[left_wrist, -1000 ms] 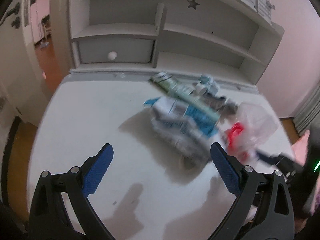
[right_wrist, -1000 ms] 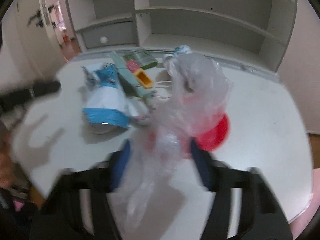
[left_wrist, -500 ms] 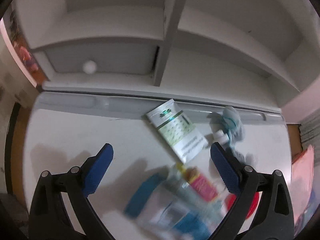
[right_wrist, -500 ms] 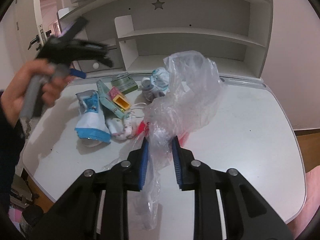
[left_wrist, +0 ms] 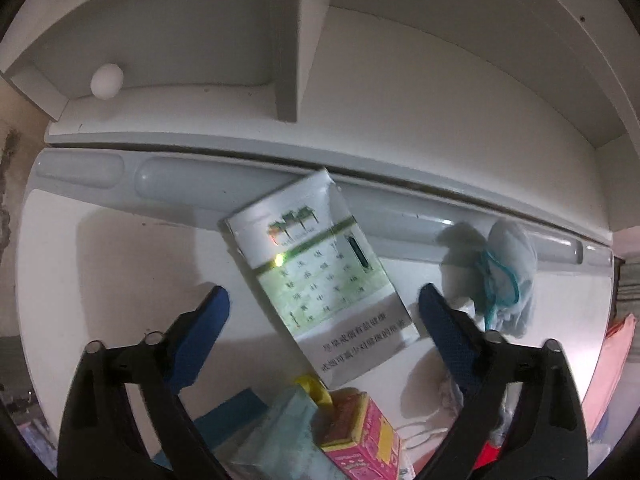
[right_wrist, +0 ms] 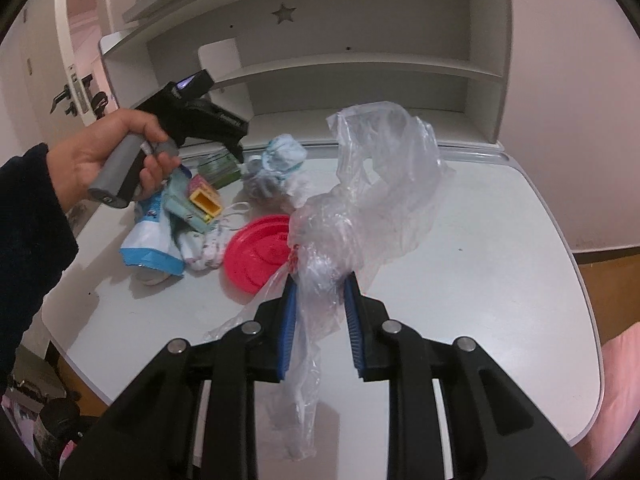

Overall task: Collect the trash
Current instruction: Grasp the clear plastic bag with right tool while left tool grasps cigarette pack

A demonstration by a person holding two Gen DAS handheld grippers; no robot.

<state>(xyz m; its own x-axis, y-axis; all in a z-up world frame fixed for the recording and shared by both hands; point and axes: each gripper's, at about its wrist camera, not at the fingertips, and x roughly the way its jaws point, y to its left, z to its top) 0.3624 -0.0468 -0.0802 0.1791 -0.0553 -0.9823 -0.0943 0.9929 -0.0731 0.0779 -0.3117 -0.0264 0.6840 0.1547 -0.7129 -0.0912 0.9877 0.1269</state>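
Left wrist view: the left gripper [left_wrist: 322,304] points almost straight down at the white desk [left_wrist: 100,280]. Its 2 blue pads stand wide on either side of a green-and-white carton [left_wrist: 320,276] and the jaws are closing, with neither pad touching it. The carton lies flat and askew, its top corner over the grey groove at the back of the desk. Just below it sits a pink box [left_wrist: 360,440] with a yellow flap, and to the right a crumpled pale cloth [left_wrist: 504,276] with a teal cord.

Right wrist view: the right gripper [right_wrist: 320,300] is clamped narrow on the bunched neck of a clear plastic bag [right_wrist: 380,184], which billows up above the pads. The left hand [right_wrist: 108,152] holds its gripper over the litter at the far left of the desk. The heap also includes a blue-and-white packet [right_wrist: 150,240] and a red lid [right_wrist: 260,254].

To do this step well, I would turn the wrist so the pads meet the carton's 2 long edges squarely and lower them to the desk before closing. Otherwise the flat carton may skid toward the groove. The bag's mouth looks pinched, so it likely needs spreading before anything goes in
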